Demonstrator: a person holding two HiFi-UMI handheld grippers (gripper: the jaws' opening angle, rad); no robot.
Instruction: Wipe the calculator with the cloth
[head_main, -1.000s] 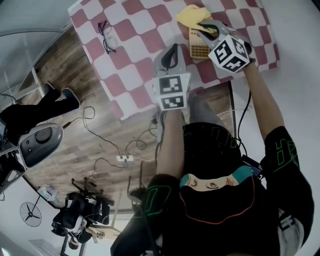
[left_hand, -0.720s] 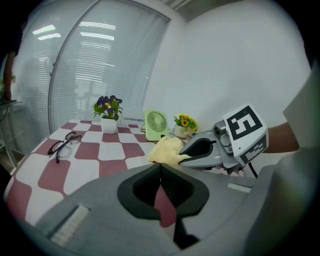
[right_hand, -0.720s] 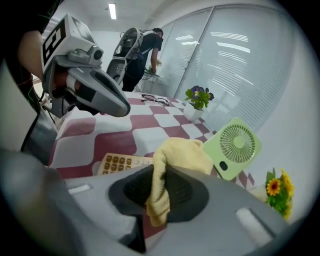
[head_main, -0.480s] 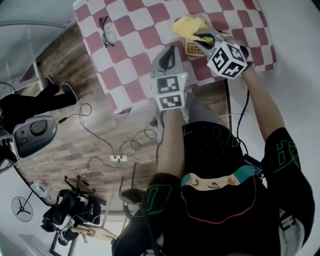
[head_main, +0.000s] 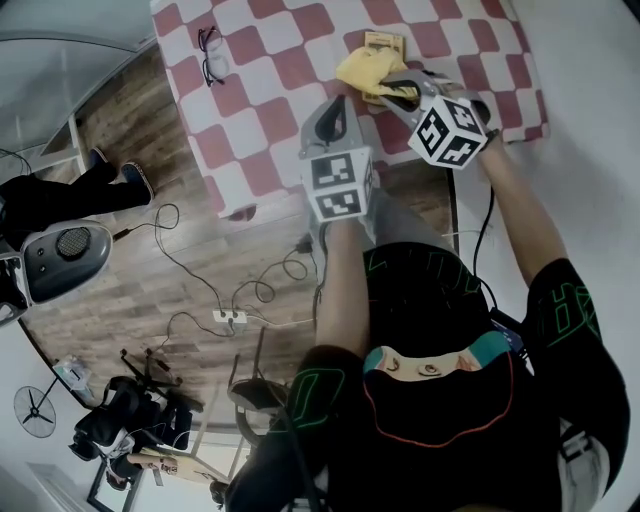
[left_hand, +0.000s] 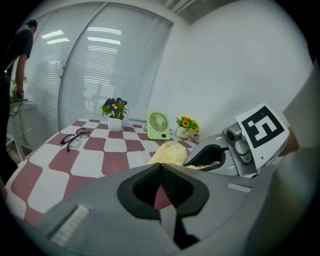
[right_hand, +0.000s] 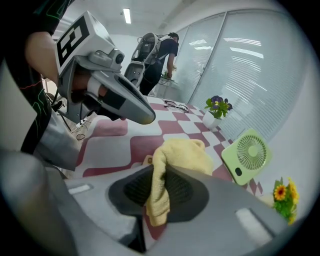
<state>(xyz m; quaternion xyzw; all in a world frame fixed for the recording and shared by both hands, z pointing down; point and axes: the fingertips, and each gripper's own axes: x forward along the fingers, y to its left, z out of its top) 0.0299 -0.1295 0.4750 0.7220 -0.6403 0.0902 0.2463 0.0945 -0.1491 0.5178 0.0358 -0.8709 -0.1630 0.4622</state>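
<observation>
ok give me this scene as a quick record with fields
surface: checked table
right hand-held gripper: shut on yellow cloth
cloth position: draped over part of the calculator
left hand-held gripper: shut, empty
other items: glasses, green fan

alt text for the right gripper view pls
The right hand-held gripper is shut on a yellow cloth that rests on a red-and-white checked table. The left hand-held gripper hovers at upper left; a green fan stands at right.
</observation>
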